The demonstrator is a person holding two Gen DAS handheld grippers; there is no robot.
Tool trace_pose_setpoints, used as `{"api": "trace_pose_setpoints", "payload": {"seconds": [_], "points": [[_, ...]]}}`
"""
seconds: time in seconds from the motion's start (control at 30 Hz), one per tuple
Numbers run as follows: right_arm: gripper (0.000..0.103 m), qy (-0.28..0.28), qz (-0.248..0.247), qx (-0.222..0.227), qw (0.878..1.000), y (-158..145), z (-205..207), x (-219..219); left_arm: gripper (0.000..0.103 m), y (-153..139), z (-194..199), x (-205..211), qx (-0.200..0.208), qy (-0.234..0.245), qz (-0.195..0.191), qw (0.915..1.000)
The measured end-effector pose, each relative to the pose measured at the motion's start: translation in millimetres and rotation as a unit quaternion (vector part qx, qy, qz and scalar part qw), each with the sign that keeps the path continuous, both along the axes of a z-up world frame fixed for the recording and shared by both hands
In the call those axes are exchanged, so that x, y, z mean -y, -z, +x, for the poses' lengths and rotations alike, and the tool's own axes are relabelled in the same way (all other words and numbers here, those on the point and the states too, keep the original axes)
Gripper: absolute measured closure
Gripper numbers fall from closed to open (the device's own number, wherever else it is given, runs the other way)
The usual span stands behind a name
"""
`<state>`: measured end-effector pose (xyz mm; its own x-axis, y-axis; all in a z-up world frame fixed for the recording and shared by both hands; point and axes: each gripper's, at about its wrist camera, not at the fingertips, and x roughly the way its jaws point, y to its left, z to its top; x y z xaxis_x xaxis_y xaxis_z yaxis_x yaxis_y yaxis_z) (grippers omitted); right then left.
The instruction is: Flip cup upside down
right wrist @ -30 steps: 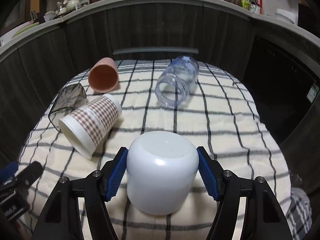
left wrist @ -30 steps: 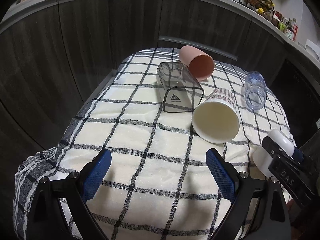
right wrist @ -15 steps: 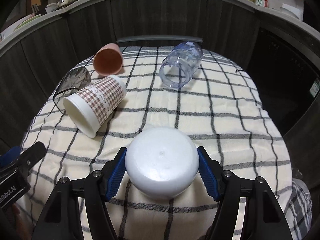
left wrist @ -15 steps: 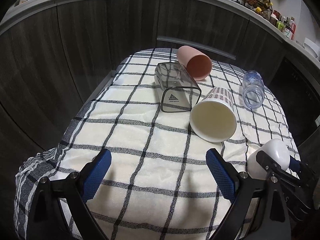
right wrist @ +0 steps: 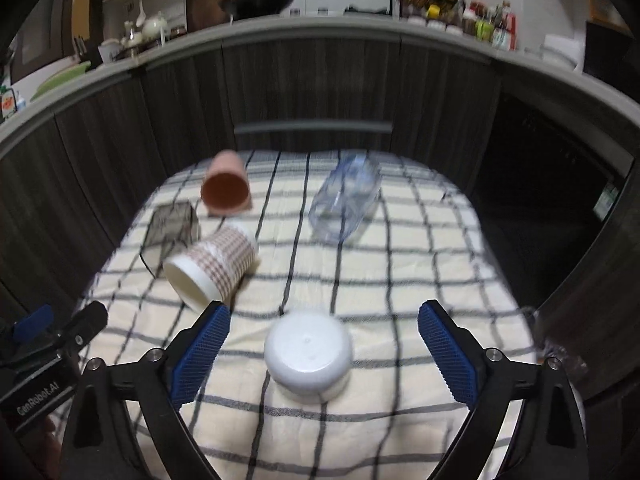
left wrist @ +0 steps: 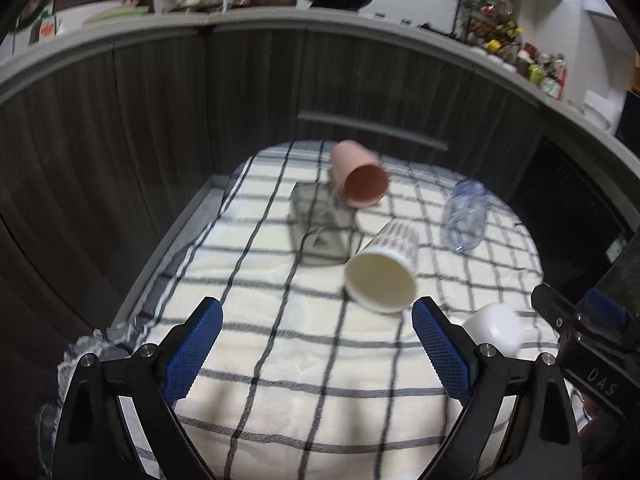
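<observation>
A white cup (right wrist: 309, 358) stands upside down on the checked cloth (right wrist: 400, 280), base up, between the spread blue pads of my right gripper (right wrist: 323, 350), which is open and touches nothing. It also shows in the left wrist view (left wrist: 498, 327) at the right, beside the right gripper's body. My left gripper (left wrist: 316, 344) is open and empty above the cloth's near part (left wrist: 280, 360). A checked paper cup (left wrist: 382, 276) lies on its side, mouth toward me.
A pink cup (left wrist: 358, 179), a smoky square container (left wrist: 320, 228) and a clear blue jar (left wrist: 466, 216) lie on their sides farther back. Dark cabinet fronts (left wrist: 160, 120) curve around the table. The cloth's edges drop off left and right.
My right gripper has let go of the white cup and opened wide. The cup now stands upside down on the cloth. Both grippers have drawn back and up.
</observation>
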<state>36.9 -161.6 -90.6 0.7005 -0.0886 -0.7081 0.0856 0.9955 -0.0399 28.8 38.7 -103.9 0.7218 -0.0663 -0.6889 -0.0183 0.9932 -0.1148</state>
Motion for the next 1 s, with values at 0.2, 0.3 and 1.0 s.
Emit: {"api": "trace_pose_setpoints", "payload": {"seconds": [0.2, 0.3, 1.0], "points": [[0.001, 0.02, -0.011, 0.035, 0.999, -38, -19, 6, 0.001, -34, -14, 9, 0.036, 0.015, 0.002, 0.9992], [0.001, 0.025, -0.006, 0.042, 0.999, -50, -28, 9, 0.0, -48, -22, 12, 0.056, 0.018, 0.005, 0.9983], [0.001, 0.016, -0.005, 0.096, 0.995, -83, -59, 9, 0.0, -70, -42, 22, 0.063, 0.035, 0.035, 0.9968]]}}
